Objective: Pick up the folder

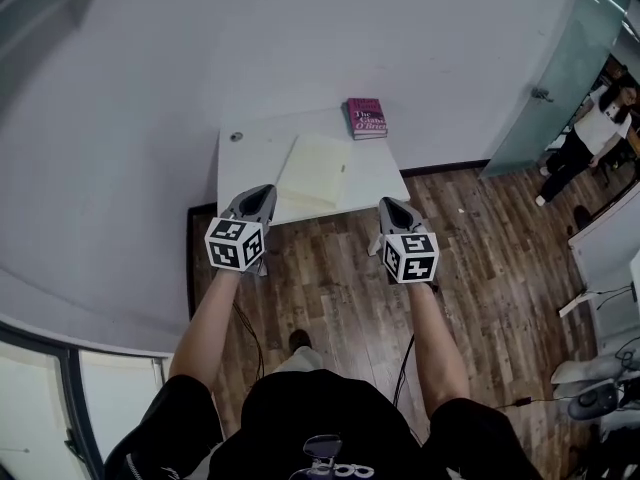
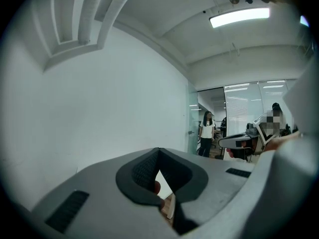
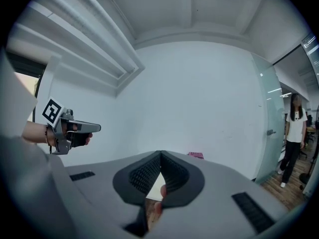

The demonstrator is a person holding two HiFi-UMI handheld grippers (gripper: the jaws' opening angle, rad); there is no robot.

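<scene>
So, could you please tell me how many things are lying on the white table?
3: the cream folder in the middle, a pink book at the far right corner, a small round thing far left. Near corners are partly covered.

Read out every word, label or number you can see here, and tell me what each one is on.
"The": top line on the pink book cover; the lines under it are too small to read.
Folder: no print visible.
Left gripper and right gripper: square black-and-white markers, no letters.
Shirt: pale print, too blurred to read.
</scene>
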